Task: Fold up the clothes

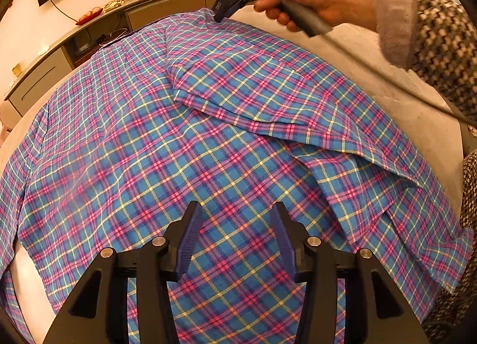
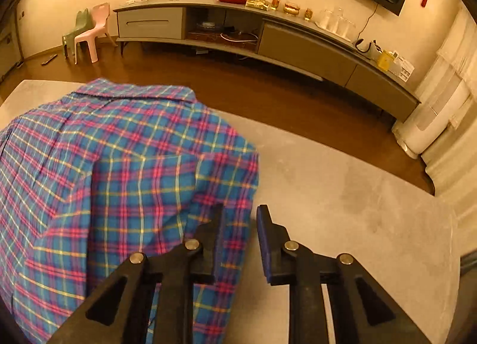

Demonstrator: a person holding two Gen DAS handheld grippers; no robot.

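Left tool (image 1: pixel 235 219) hangs over the plaid shirt (image 1: pixel 143 141), jaws apart, nothing between. Shirt lies spread on the grey surface (image 2: pixel 342 195). Only left view shows the hand (image 1: pixel 322 1) holding right tool (image 2: pixel 238 219): jaws slightly apart at shirt's edge, not clamped. Beyond the shirt: sideboard (image 2: pixel 298 43).

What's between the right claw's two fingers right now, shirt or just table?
In the right wrist view, the gap of the right claw shows an edge of the plaid shirt low down and bare table above; neither pad presses the cloth.
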